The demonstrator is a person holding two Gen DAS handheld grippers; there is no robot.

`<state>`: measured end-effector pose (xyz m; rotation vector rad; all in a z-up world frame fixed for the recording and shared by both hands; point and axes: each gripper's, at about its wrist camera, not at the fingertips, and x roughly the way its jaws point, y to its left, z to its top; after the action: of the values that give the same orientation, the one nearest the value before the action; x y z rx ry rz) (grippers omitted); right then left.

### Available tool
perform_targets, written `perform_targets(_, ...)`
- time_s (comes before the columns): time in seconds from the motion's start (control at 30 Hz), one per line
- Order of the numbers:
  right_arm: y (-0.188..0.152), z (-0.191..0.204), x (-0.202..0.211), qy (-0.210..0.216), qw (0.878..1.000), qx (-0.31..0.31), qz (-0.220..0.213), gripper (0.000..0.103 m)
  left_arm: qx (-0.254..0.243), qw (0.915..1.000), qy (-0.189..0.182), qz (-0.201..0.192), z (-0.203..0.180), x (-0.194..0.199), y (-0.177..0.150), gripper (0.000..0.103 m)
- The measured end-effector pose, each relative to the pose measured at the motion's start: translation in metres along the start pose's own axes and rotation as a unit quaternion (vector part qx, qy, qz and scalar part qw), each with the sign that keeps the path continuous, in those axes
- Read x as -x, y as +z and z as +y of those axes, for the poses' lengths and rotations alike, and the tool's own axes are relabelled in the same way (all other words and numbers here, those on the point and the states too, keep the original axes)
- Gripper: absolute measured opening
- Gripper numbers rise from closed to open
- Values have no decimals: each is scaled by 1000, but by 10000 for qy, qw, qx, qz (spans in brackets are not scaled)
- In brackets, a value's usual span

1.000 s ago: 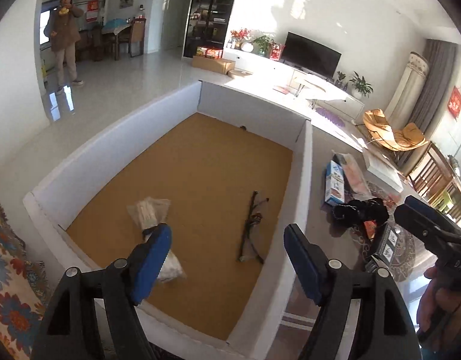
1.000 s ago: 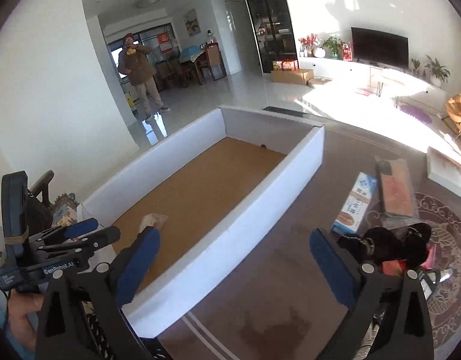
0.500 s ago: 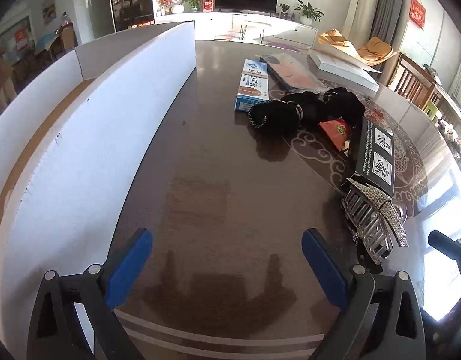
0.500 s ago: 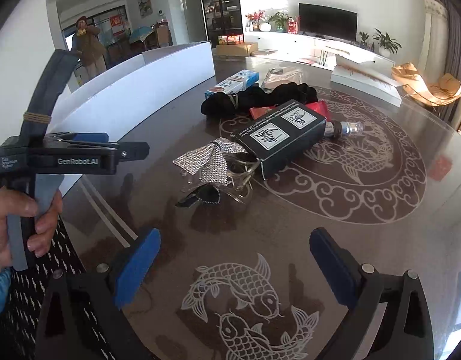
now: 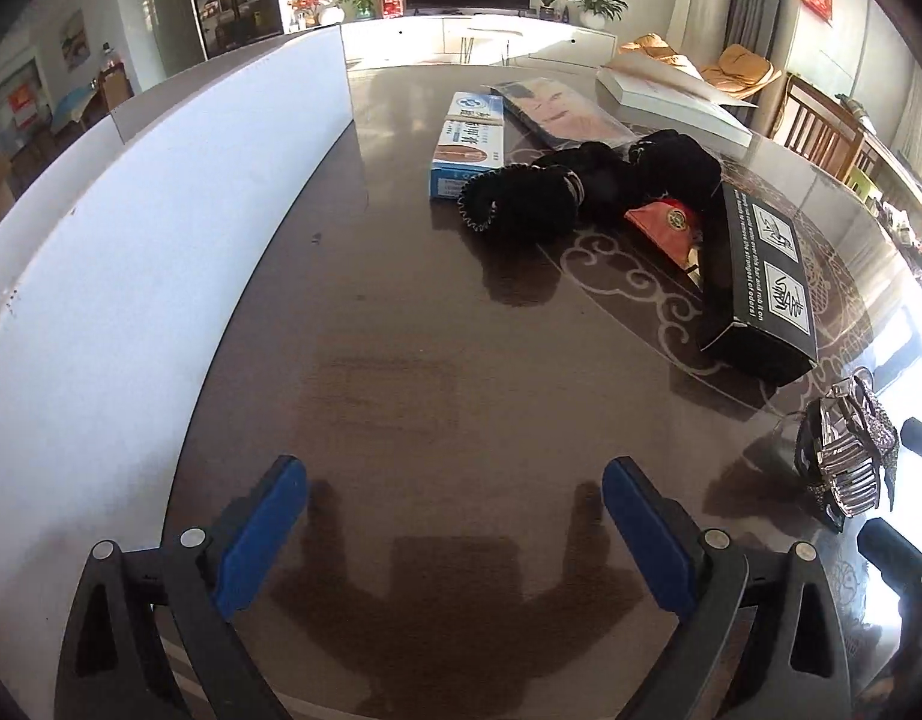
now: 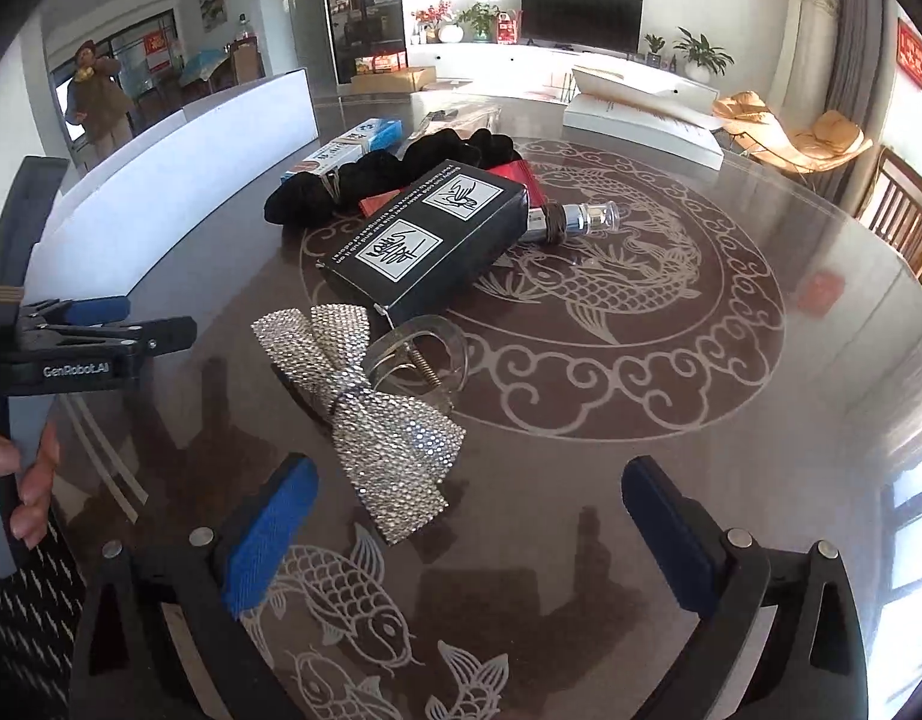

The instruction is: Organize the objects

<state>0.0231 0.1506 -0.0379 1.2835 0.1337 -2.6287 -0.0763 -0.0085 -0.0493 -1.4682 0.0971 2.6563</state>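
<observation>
Lying diagonally, rhinestone bow clip (image 6: 365, 414), near-right to far-left

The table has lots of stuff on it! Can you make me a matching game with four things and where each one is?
Things:
1. sparkly bow clip
2. black box
3. blue and white box
4. black scrunchies

Places:
A. farthest back of the four, beside the white bin wall
B. nearest the open right gripper
C. in a heap between the two boxes
D. just behind the bow, lying on a red packet

Pairs: 1-B, 2-D, 3-A, 4-C
</observation>
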Motion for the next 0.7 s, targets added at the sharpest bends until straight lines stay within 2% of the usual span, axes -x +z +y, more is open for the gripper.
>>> perform_targets(0.13,1,10,-10,30,9994,335,40,102,-240,9996,-122,-77,-15,-4,1,102)
perform_targets(0.33,17,10,-47,52,9990,263,369,103,-250,9995,-136,-148,-15,-7,5,103)
perform_targets(0.53,16,9,-48,-21,9996,180,226,103,-276,9989,-159,-335,-12,-19,23,103)
perform_targets(0.7,16,9,-47,-23,9996,179,228,103,-271,9989,-190,-324,-11,-24,29,103)
